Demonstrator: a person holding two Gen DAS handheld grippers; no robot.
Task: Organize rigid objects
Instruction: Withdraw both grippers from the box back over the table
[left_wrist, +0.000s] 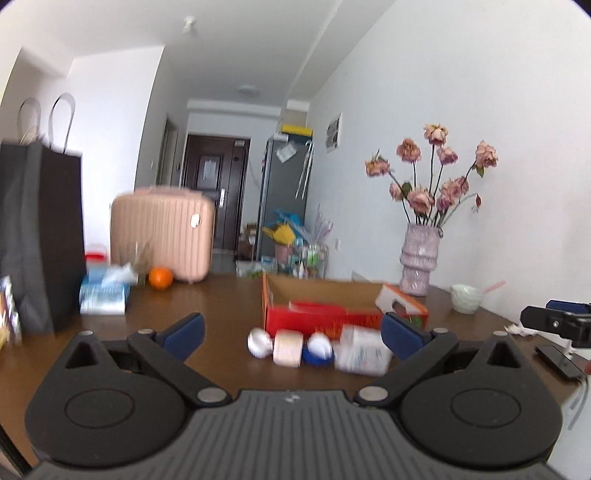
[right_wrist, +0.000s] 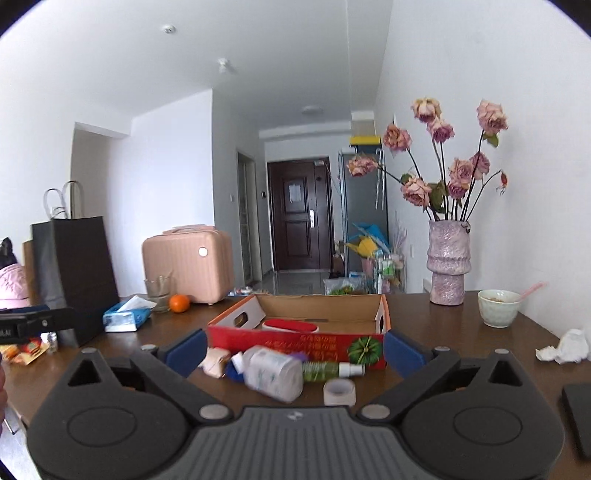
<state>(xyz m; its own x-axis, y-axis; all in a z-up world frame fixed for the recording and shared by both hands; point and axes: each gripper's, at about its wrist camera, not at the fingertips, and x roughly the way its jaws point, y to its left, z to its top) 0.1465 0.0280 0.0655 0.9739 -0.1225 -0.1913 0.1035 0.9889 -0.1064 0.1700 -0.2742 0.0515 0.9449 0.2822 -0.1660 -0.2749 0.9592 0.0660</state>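
Note:
A red cardboard box (right_wrist: 295, 341) stands open on the brown table; it also shows in the left wrist view (left_wrist: 317, 319). A red and white flat item (right_wrist: 291, 325) lies inside it. In front of the box lie a white bottle (right_wrist: 273, 373), a green spray bottle (right_wrist: 327, 369), a tape roll (right_wrist: 339, 392) and a beige item (right_wrist: 216, 362). In the left wrist view these show as a white ball (left_wrist: 259, 342), a beige roll (left_wrist: 289, 349), a blue and white item (left_wrist: 318, 350) and the white bottle (left_wrist: 364, 350). My left gripper (left_wrist: 291, 332) is open and empty, short of them. My right gripper (right_wrist: 295, 352) is open and empty above them.
A pink vase with dried roses (right_wrist: 447, 266) and a bowl with a spoon (right_wrist: 498, 307) stand at the right. A tissue pack (right_wrist: 127, 314), an orange (right_wrist: 179, 302), a glass (right_wrist: 158, 293), a pink case (right_wrist: 188, 267) and a black bag (right_wrist: 79, 266) stand at the left. A phone (left_wrist: 559, 360) lies near the right edge.

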